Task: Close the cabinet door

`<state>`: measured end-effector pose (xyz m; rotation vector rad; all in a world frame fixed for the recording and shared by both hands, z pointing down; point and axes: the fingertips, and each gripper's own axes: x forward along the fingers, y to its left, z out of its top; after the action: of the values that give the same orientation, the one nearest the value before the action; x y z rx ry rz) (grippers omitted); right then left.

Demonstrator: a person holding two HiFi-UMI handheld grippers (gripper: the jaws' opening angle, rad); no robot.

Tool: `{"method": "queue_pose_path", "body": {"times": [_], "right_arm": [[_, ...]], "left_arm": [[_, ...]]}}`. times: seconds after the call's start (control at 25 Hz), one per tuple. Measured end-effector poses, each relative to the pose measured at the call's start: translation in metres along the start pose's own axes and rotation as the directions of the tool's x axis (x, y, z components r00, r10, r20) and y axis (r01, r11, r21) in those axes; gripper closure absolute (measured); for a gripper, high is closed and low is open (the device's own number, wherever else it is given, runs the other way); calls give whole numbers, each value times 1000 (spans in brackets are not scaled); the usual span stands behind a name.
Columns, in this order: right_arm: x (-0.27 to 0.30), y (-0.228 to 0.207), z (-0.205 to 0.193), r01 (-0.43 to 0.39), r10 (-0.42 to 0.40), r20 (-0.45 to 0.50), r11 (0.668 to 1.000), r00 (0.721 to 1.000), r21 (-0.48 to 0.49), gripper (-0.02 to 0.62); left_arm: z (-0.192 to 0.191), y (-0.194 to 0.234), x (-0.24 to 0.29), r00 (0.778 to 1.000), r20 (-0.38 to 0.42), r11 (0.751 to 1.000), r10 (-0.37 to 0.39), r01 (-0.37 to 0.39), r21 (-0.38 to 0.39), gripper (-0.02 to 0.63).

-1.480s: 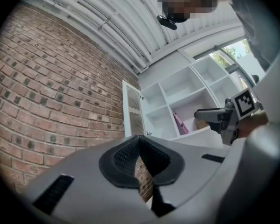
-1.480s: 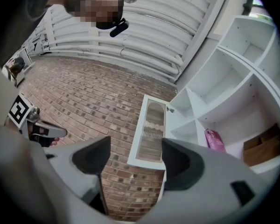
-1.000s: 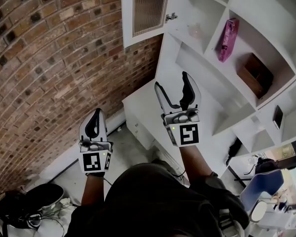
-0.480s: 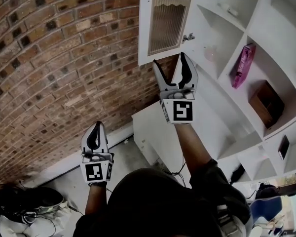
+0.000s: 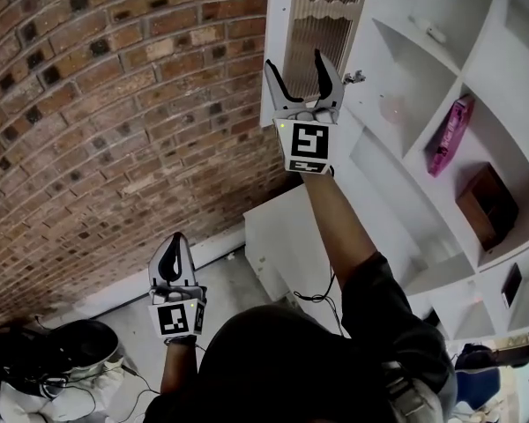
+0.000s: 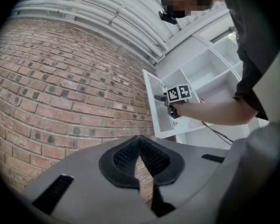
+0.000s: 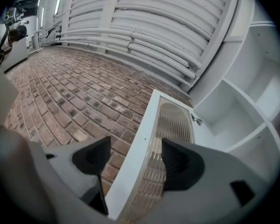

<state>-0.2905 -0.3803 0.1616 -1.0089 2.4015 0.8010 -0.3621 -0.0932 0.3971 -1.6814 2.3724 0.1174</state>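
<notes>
Right arm stretched high, right gripper with jaws apart, astride the lower edge of the open cabinet door, just beside the brick wall. Left gripper held low, jaws together, empty.

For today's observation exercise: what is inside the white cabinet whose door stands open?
A pink packet stands in one compartment and a brown box in the next. The person's arm covers part of the lowest opening.

A red-brown brick wall meets a grey floor beside white open shelving.
</notes>
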Motion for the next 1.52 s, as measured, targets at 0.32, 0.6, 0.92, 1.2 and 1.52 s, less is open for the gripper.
{"method": "queue_pose_path", "body": {"times": [0.32, 0.6, 0.92, 1.2, 1.52], "right_arm": [[58, -1, -20, 23, -24, -37, 999, 999, -27, 255], [90, -5, -38, 64, -67, -66, 997, 996, -40, 255], [112, -8, -45, 143, -157, -115, 983, 981, -116, 255], [110, -9, -44, 156, -171, -114, 979, 979, -134, 261], [91, -14, -32, 124, -141, -136, 985, 981, -123, 261]], "left_arm": [[-13, 18, -16, 996, -44, 997, 78, -78, 3, 604], [-21, 27, -20, 991, -68, 994, 113, -113, 11, 604], [-30, 26, -17, 990, -91, 995, 105, -104, 11, 604], [-38, 23, -11, 991, -107, 997, 83, -83, 4, 604], [-40, 9, 1, 995, -97, 999, 26, -28, -27, 604]]}}
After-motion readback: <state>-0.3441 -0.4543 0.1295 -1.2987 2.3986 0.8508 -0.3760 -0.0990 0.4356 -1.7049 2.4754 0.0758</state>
